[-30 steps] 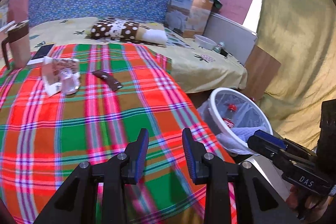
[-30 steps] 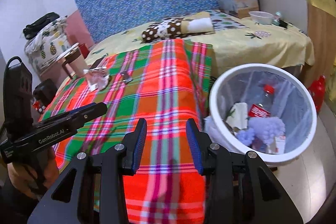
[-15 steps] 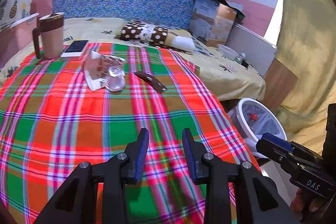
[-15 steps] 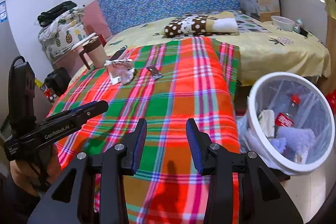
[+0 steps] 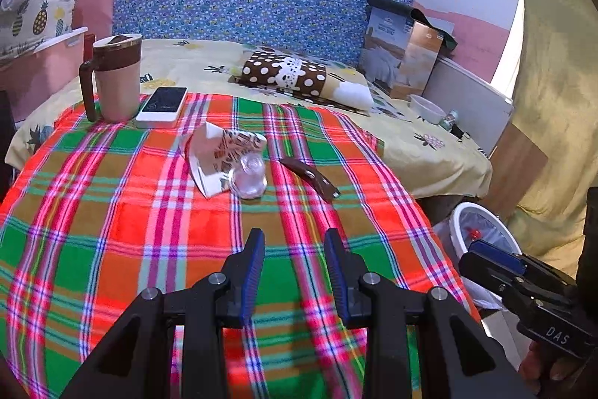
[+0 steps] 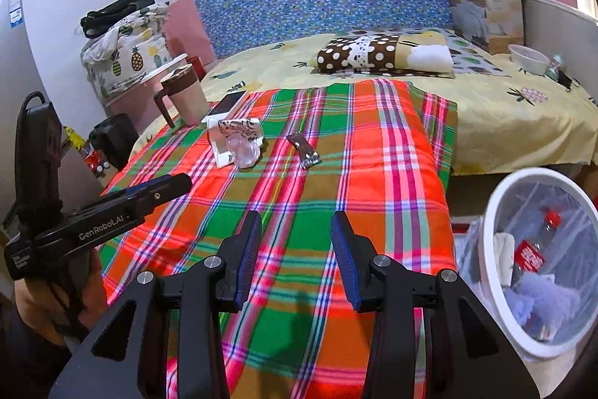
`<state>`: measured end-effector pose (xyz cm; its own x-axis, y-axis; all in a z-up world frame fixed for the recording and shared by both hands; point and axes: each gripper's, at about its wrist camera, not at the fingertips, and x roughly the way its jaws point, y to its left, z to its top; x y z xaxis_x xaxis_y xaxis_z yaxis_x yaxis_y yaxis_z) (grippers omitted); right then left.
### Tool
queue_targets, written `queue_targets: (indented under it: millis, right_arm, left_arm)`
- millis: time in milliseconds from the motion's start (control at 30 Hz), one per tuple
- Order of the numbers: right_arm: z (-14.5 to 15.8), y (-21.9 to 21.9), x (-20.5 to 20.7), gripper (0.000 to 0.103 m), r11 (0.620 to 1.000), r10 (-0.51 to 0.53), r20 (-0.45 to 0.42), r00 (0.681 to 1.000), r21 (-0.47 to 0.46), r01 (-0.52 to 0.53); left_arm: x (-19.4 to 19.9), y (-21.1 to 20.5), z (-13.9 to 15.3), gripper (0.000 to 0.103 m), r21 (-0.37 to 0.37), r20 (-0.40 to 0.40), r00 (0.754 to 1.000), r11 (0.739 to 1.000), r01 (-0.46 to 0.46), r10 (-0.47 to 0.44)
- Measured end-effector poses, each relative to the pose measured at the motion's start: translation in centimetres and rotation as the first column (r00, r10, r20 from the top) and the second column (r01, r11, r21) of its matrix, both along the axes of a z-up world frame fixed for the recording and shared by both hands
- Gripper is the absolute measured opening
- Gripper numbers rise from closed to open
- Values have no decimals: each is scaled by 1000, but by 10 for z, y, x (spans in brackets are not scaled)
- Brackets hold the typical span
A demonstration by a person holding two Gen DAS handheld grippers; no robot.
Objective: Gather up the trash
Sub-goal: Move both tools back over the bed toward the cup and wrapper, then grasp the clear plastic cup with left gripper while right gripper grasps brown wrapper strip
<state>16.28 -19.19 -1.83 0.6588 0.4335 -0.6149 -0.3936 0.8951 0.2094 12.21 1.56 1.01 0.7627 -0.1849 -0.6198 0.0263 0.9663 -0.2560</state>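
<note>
I have both sets of tongs hovering over the near end of the red, green and pink plaid blanket spread on the bed. My left tongs stand apart with nothing between the blue pads, and my right tongs are likewise spread and empty.

The trash lies farther up the blanket: a crumpled white and brown printed paper wrapper with a clear plastic cup lying on its side, touching it, and a dark brown snack wrapper just to their right. Behind them, at the blanket's far left corner, a tan lidded mug with a brown handle stands upright beside a white phone.

Off the right edge of the bed sits the white round bin with a clear liner, already holding a red-capped bottle and some crumpled paper.
</note>
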Motion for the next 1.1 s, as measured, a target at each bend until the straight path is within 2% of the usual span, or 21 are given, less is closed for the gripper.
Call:
queue_targets:
  millis: [367,600,867,1100]
  right_arm:
    - [6,19,35,41,998,53,18,998,-30,-52]
    - [-3,23,55,41,997,58,1,998,-47,-58]
    - [-13,31,75,41,995,61,-39,997,-74,-64]
    - [-28,42,99,41,990,74,-80,994,-116,-84]
  left_arm:
    - [57,12,-5,33,20,-39,999,1000,-11,12]
    - [96,19,-24,33,11,-82,996,999,-41,41]
    - [120,24,-38,33,1,-95,994,998,-56,56]
    - [119,30,-44,32,-16,-81,995,998,-59,57]
